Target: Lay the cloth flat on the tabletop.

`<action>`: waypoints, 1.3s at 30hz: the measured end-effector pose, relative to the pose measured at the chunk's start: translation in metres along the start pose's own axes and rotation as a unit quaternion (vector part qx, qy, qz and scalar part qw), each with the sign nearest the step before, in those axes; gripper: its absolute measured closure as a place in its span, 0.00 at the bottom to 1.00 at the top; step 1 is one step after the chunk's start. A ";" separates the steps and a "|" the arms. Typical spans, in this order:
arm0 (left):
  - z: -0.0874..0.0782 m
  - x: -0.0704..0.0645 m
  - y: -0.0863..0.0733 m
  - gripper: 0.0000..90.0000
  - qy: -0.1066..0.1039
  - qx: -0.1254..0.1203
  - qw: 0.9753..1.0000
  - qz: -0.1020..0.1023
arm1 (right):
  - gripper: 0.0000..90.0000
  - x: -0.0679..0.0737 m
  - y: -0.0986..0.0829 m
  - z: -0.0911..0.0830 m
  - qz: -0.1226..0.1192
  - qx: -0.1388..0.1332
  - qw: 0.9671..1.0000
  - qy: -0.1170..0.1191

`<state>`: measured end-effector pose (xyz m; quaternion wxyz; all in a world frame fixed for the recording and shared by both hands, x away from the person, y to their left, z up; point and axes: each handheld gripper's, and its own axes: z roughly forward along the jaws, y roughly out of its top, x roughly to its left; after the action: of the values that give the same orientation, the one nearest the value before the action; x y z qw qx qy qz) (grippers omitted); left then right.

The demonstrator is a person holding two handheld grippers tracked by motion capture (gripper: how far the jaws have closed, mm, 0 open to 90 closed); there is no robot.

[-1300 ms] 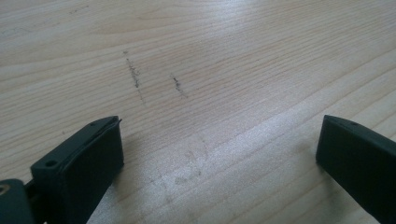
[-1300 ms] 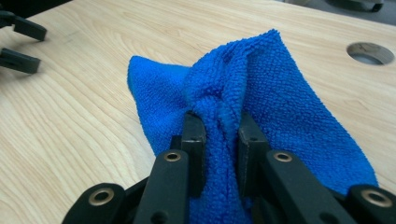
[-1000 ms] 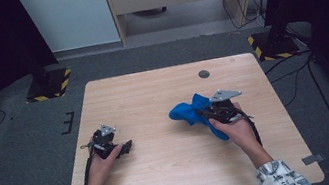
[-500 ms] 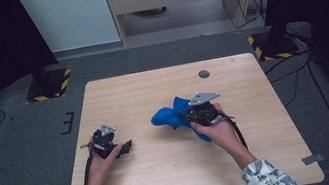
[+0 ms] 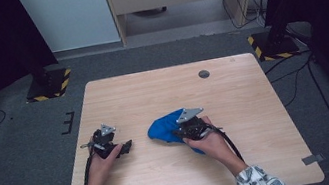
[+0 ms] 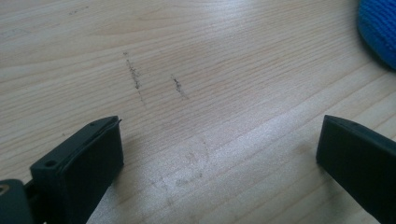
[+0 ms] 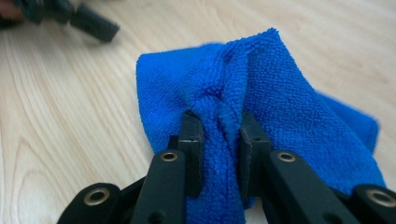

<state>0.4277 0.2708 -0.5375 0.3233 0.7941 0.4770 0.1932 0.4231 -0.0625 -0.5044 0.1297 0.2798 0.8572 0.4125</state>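
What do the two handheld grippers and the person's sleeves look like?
Both the left gripper and the right gripper are black, each with a grey three-cornered plate on top, two flat black jaws and a black trailing cable. The sleeves are light with a dark pattern.

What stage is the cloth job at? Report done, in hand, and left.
Done: the right hand-held gripper has pinched a bunched ridge of the blue terry cloth. In hand: it holds the cloth over the light wooden table. Left: the left hand-held gripper rests open beside the cloth, not yet gripping it.
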 end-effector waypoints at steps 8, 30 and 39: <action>0.000 -0.001 0.000 0.01 0.002 -0.001 1.000 0.002 | 0.76 0.005 -0.020 0.009 -0.012 0.026 1.000 0.011; -0.011 -0.020 0.009 0.07 -0.011 -0.051 0.999 -0.001 | 0.10 0.011 -0.010 -0.027 -0.006 -0.022 1.000 -0.004; -0.016 -0.036 0.018 0.10 -0.023 -0.066 0.997 0.013 | 0.26 -0.007 -0.012 -0.048 0.014 -0.045 0.999 -0.004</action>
<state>0.4129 0.2385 -0.5137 0.3838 0.7812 0.4452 0.2102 0.4019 -0.1033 -0.4838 0.1399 0.2877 0.8331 0.4512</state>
